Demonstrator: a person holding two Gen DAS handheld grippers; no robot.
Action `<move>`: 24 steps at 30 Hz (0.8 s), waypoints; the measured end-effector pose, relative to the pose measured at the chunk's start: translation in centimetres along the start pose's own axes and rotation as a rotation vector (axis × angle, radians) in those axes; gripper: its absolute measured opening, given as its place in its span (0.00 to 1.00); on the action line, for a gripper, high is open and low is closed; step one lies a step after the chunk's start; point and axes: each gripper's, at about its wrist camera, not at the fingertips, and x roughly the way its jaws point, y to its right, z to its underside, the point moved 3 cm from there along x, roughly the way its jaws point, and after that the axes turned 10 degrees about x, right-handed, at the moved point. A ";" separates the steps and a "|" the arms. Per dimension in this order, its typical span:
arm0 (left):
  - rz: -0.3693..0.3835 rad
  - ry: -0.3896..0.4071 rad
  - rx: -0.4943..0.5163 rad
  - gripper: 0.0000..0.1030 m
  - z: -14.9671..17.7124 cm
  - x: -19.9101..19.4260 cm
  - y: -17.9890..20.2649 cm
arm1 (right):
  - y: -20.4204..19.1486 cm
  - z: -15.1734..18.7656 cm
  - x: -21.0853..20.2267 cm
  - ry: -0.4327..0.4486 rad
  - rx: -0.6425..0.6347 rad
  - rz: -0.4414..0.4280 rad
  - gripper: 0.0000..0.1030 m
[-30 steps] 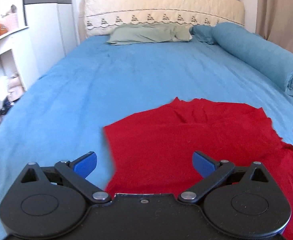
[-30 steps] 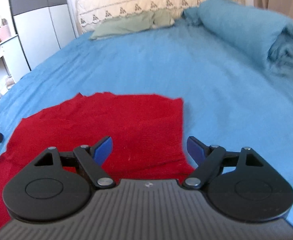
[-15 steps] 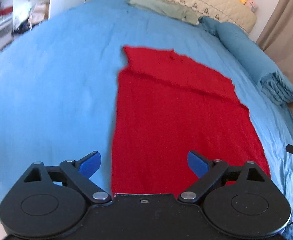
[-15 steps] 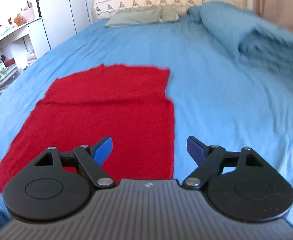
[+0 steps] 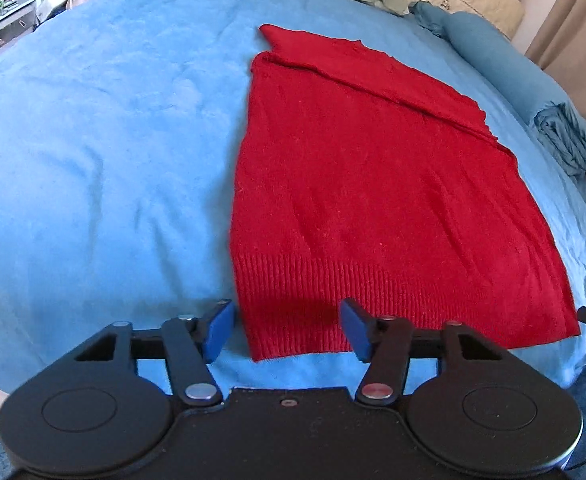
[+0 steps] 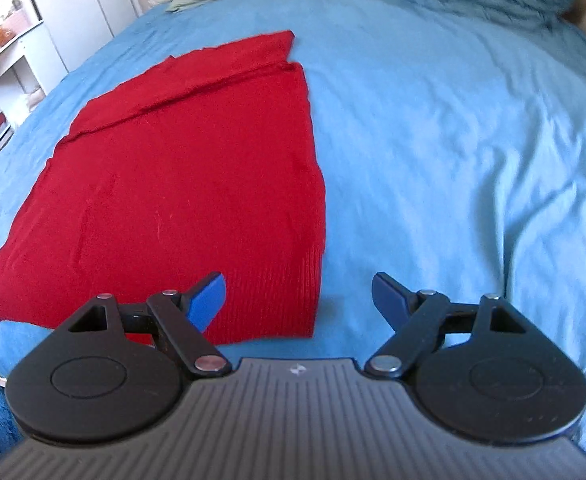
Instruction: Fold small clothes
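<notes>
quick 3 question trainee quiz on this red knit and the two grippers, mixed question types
1. True or false: the red knit garment lies flat on the blue bed sheet.
2. Which part of the garment is nearest the left gripper: A ribbed hem corner, B far folded edge, C middle?
3. Fill in: the right gripper is ___ with nothing clamped.

Key: 1 true. 2 A; its jaws are closing around that corner, pads not yet pressing. 3 open.

Bright daylight, fisheye edges, rt view blurry
</notes>
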 end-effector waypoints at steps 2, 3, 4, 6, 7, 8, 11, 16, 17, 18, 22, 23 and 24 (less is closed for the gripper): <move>-0.002 0.008 -0.005 0.59 0.0 0.3 0.0 | 0.2 0.3 0.3 -0.001 0.006 0.001 0.92; -0.001 0.011 -0.009 0.59 0.1 0.4 0.0 | 0.2 0.4 0.5 -0.004 0.006 0.001 0.92; 0.000 0.012 -0.011 0.59 0.1 0.4 0.0 | 0.3 0.5 0.6 -0.007 0.008 0.002 0.92; -0.003 0.013 -0.005 0.59 0.1 0.5 0.0 | 0.4 0.5 1.0 -0.015 0.013 0.005 0.91; -0.006 0.012 0.000 0.59 0.2 0.5 0.0 | 0.4 0.6 1.2 -0.023 0.016 0.004 0.90; -0.008 0.011 0.006 0.57 0.2 0.5 0.1 | 0.4 0.6 1.4 -0.031 0.019 0.003 0.87; -0.008 0.005 0.014 0.46 0.2 0.6 0.1 | 0.1 1.0 1.7 -0.050 0.012 -0.010 0.74; 0.009 -0.014 0.019 0.10 0.1 0.6 0.1 | 0.0 0.9 2.0 -0.056 0.023 -0.012 0.41; 0.008 -0.016 0.018 0.09 0.1 0.5 0.1 | 0.1 0.8 2.1 -0.055 0.030 -0.013 0.31; 0.007 -0.018 0.019 0.08 0.0 0.5 0.1 | 0.1 0.7 2.0 -0.054 0.037 -0.016 0.27; 0.016 -0.005 0.002 0.07 -0.4 -0.5 0.2 | 0.0 0.2 1.7 -0.038 0.048 -0.031 0.22; 0.022 0.004 -0.003 0.07 -0.6 -1.0 0.1 | -0.1 0.1 1.4 -0.030 0.045 -0.037 0.21; 0.036 0.022 -0.012 0.06 -0.9 -1.6 0.0 | -0.3 -0.2 1.1 -0.020 0.043 -0.044 0.21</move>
